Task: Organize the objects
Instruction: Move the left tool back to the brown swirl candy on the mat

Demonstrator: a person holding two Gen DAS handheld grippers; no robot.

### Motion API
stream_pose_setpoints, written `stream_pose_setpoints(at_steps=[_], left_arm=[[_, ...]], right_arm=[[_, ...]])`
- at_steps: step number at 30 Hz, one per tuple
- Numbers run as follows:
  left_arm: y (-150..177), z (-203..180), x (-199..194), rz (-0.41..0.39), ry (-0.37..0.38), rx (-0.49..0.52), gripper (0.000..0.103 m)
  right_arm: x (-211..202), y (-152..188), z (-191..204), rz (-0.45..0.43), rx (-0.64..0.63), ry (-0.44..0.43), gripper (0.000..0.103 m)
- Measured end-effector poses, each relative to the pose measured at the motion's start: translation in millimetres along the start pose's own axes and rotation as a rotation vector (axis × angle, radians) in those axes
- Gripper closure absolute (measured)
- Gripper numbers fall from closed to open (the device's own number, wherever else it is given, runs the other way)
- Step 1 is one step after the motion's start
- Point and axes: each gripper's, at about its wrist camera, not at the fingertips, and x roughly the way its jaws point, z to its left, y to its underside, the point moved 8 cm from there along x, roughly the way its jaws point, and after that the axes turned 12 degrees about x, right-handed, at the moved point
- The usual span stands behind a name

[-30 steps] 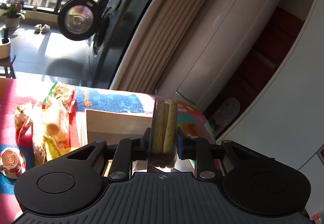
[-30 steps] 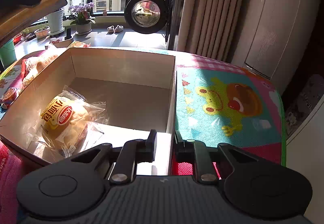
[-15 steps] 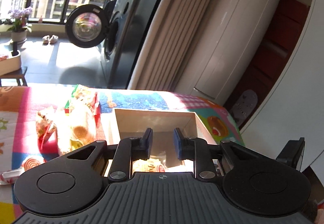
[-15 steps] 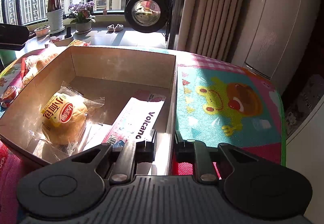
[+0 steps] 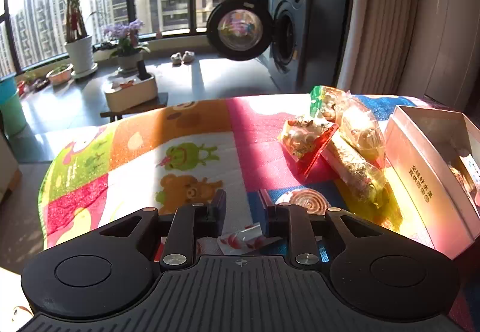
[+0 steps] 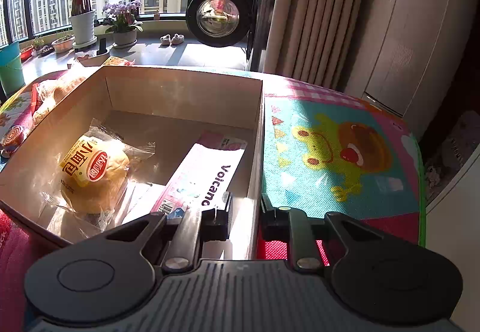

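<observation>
Cardboard box (image 6: 183, 86) sits open-topped on the cartoon play mat (image 6: 336, 152), walls upright, and it holds two things: a wrapped bun (image 6: 93, 173) in clear plastic with a yellow-red label on the left side of the floor, and a flat pink-white carton (image 6: 204, 173) printed "Volcano" lying lengthwise along the right wall, just beside the bun. The right gripper (image 6: 245, 209) straddles the box's near right wall, one finger inside over the carton end, the other outside over the mat; the jaws stand a little apart either side of the cardboard and I cannot tell whether they pinch it. Seen from the left wrist camera, the same box (image 5: 426, 170) is at far right, Chinese print on its side. Outside it, touching its left wall, a heap of loose snack packets (image 5: 339, 134) (red-edged bag, green-topped bag, clear bread bags) lies in sun. A spiral lollipop (image 5: 306, 203) lies on the mat just ahead of the left gripper (image 5: 242, 212), whose fingers are spread with nothing between them; a small clear wrapper with red print (image 5: 246, 239) shows below the gap, on the mat. Beyond the mat: washing machine (image 5: 288, 35) with round door swung open, potted plants (image 5: 78, 41) by the window, beige curtain (image 6: 303, 8).
</observation>
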Motion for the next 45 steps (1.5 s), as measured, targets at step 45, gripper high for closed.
stream_pose_setpoints(at_steps=[45], left_arm=[[-12.4,-98.5,22.8,0.071,-0.039,-0.022,0.069]], right_arm=[[3.0,2.0,1.2,0.015,-0.012,0.021,0.083]])
